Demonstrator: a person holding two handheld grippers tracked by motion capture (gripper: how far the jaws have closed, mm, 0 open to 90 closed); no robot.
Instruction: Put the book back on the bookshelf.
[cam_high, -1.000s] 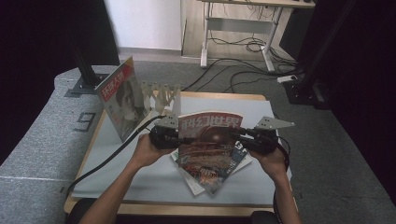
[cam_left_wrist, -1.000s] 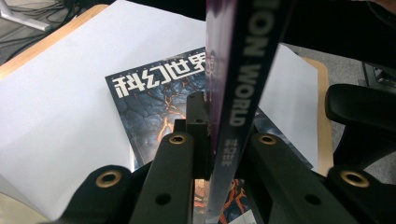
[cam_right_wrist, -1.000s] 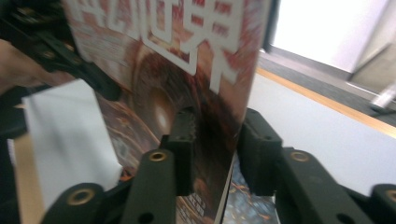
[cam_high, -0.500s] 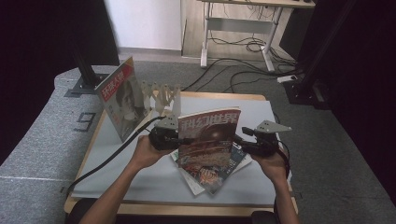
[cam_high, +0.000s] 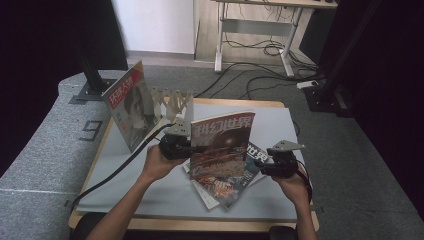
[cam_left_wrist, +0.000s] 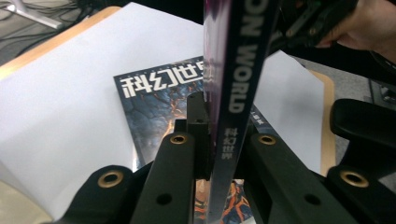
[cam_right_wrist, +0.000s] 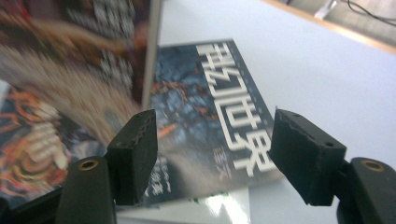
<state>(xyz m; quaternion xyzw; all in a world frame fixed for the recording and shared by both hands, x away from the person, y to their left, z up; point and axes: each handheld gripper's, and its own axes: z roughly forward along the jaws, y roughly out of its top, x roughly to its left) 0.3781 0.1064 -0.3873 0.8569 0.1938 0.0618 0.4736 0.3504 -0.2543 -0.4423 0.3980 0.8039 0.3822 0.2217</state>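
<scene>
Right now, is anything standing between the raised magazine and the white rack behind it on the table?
Nothing visible does. The left gripper holds the raised magazine upright by its spine, above the flat magazines; the white rack lies beyond it across bare table.

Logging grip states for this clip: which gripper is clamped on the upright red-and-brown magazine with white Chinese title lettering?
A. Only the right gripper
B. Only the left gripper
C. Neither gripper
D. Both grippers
B. In the left gripper view the left gripper has its jaws closed on the spine of the upright red-and-brown magazine; the right gripper has its jaws spread apart, gripping nothing.
</scene>
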